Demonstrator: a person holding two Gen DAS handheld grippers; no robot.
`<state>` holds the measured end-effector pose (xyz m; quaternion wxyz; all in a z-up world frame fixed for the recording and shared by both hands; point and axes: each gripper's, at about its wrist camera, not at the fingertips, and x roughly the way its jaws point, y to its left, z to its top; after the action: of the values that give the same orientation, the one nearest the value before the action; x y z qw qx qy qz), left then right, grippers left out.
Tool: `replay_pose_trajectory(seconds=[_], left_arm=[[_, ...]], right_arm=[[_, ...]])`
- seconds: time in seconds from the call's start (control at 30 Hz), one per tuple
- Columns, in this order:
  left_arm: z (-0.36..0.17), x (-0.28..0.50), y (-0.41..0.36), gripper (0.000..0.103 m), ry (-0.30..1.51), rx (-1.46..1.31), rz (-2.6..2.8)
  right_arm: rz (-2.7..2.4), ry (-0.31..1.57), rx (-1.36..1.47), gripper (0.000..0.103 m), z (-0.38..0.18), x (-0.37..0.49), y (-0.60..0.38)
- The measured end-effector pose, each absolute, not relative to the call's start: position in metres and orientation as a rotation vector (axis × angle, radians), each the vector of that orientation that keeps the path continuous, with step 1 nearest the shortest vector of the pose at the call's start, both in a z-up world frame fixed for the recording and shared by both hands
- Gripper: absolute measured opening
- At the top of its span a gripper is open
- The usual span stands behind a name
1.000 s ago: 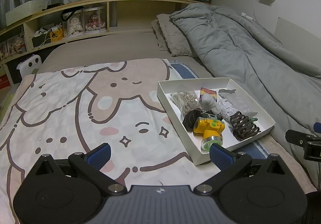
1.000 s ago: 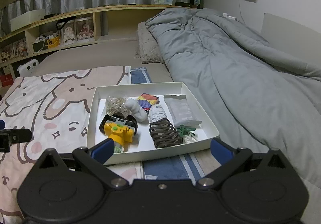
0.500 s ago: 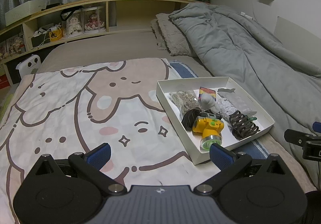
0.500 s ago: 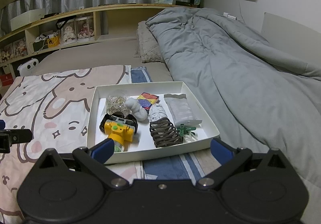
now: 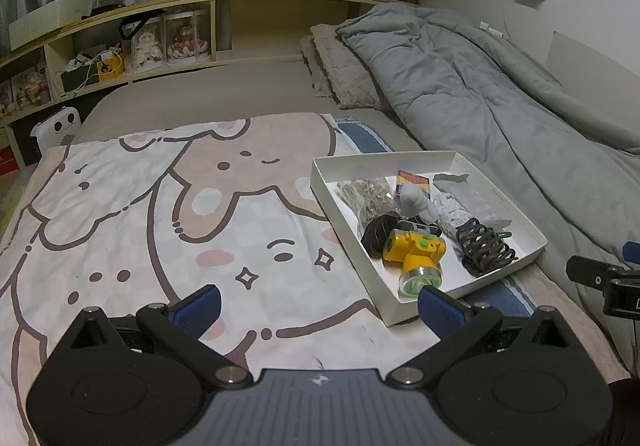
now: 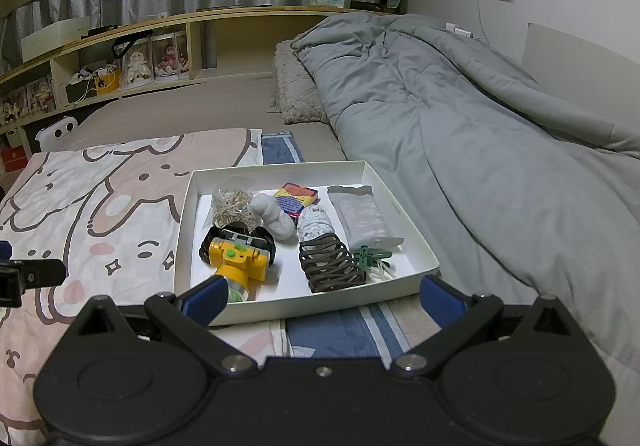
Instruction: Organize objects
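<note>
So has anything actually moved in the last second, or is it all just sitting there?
Almost nothing. The left gripper has drifted slightly, so the white box sits a touch lower and further left in its view. Nothing was grasped or released: both sets of jaws stay wide open and empty, the right gripper hovering at the box's near edge. The yellow headlamp and other contents lie unchanged.

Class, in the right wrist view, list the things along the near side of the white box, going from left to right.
Yellow headlamp → brown hair claw → green clip, all inside the white box.
</note>
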<state>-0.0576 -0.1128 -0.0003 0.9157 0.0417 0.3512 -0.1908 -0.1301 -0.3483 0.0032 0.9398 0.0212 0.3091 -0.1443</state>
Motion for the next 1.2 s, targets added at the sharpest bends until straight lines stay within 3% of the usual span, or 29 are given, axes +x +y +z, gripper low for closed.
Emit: replay_pose_trajectory(seconds=[1.2], left_arm=[[-0.0023,-0.0570,-0.1138,0.103,0.732,0.079,-0.401]], right_arm=[[-0.294,0.633,0.046,0.103,0.0036,-0.1297,-0.3489]])
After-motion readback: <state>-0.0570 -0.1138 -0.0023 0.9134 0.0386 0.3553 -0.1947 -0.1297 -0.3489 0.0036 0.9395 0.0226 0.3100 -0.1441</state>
